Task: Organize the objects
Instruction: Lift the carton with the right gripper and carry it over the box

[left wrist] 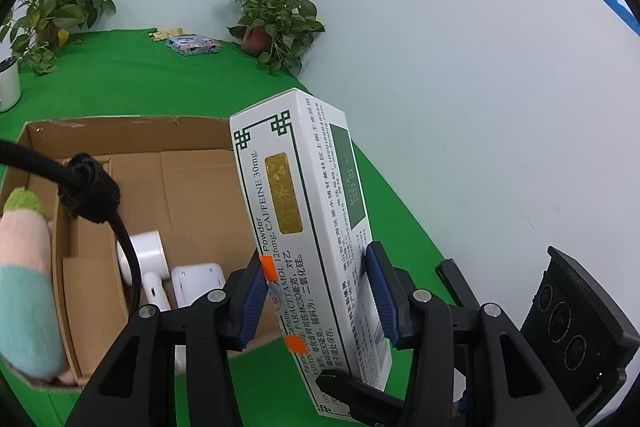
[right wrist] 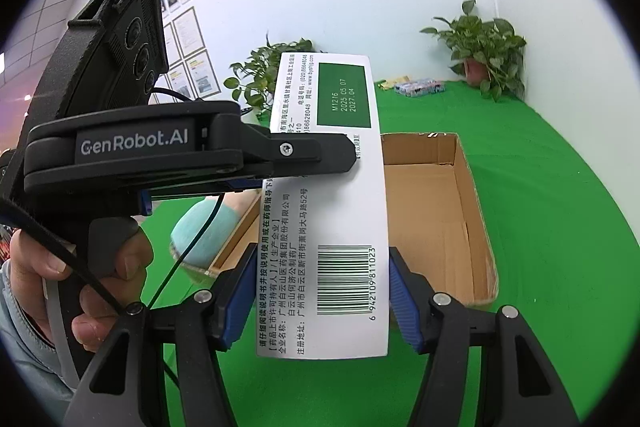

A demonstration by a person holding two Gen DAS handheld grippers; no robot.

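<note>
A white medicine box (left wrist: 304, 211) with green trim is held in the air over the green table, beside an open cardboard box (left wrist: 168, 187). My left gripper (left wrist: 316, 291) is shut on the medicine box near its lower end. In the right wrist view the same medicine box (right wrist: 332, 227) shows its barcode side, with the left gripper (right wrist: 352, 155) clamped across its middle. My right gripper (right wrist: 324, 295) has its blue pads on both sides of the box's lower end and appears shut on it. The cardboard box (right wrist: 440, 211) lies behind.
Inside the cardboard box lie white plastic devices (left wrist: 160, 267) and a pastel plush toy (left wrist: 24, 267) at its left wall. Potted plants (left wrist: 276, 19) stand at the table's back by the wall, with a small patterned packet (left wrist: 194, 45). A white cup (left wrist: 8, 83) stands far left.
</note>
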